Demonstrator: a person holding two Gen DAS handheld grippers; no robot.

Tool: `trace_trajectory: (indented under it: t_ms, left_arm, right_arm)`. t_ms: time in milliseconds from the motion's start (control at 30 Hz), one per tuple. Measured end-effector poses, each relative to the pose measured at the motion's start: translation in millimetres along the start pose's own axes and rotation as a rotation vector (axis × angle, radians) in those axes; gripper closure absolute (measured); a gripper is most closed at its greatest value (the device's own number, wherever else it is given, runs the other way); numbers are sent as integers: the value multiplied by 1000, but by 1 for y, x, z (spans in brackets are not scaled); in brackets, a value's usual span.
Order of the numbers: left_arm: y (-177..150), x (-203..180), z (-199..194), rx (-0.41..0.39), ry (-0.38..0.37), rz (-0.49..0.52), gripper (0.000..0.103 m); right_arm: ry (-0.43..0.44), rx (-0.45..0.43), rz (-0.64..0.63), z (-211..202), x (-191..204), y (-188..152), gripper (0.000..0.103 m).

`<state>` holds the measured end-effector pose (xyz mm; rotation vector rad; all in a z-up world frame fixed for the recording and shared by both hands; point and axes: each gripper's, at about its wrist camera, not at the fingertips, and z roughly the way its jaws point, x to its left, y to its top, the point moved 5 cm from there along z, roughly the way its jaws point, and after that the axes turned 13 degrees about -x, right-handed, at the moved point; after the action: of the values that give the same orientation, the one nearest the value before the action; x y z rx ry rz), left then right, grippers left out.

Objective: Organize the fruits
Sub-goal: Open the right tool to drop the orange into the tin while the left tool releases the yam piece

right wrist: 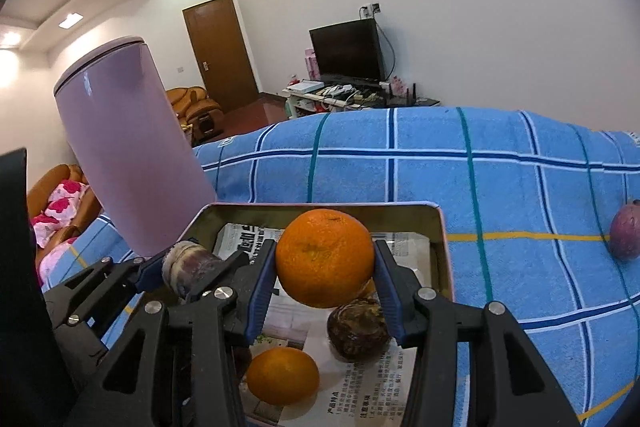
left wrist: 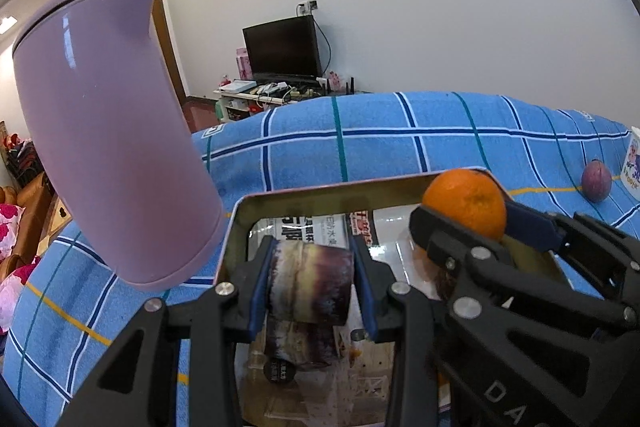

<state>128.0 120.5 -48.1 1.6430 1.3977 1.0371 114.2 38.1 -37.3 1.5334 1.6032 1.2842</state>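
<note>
My left gripper (left wrist: 312, 267) is shut on a short purple-brown sugarcane piece (left wrist: 310, 291), held just above a metal tin (left wrist: 320, 193) lined with newspaper. A second cane piece (left wrist: 300, 345) lies in the tin right under it. My right gripper (right wrist: 325, 259) is shut on an orange (right wrist: 325, 267) over the same tin (right wrist: 320, 207). Beneath it rest another orange (right wrist: 282, 375) and a dark brown-purple fruit (right wrist: 358, 329). The two grippers hang side by side; the left gripper (right wrist: 192, 267) shows at the left of the right wrist view.
A tall lilac jug (left wrist: 116, 147) stands against the tin's left side. A purple fruit (right wrist: 626, 235) lies on the blue checked cloth (right wrist: 500, 187) to the right, beside a white printed carton (left wrist: 632, 163). Beyond the table are a television, a door and sofas.
</note>
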Motion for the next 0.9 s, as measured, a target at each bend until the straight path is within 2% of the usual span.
trace_trajectory:
  t_ms: [133,433,600,700,900]
  left_arm:
    - [0,1,-1,0,-3,-4,64]
    - [-1,3,0,-1,-5,-22,64]
    - [-1,9,-1,0,-10,-52,64]
    - [-1,7,-1,-2,-8,-42,64]
    - [0,4,-2,-12,0,-37,60]
  right_arm:
    - [63,21,48,3,0,-2,53]
    - [117,23,70,5,3,-2,52]
    - [136,-16,55,-2,8,4,52]
    - [113,-57,66,-9,4,8,53]
    - [-13,-184,64,-33,-14,19,53]
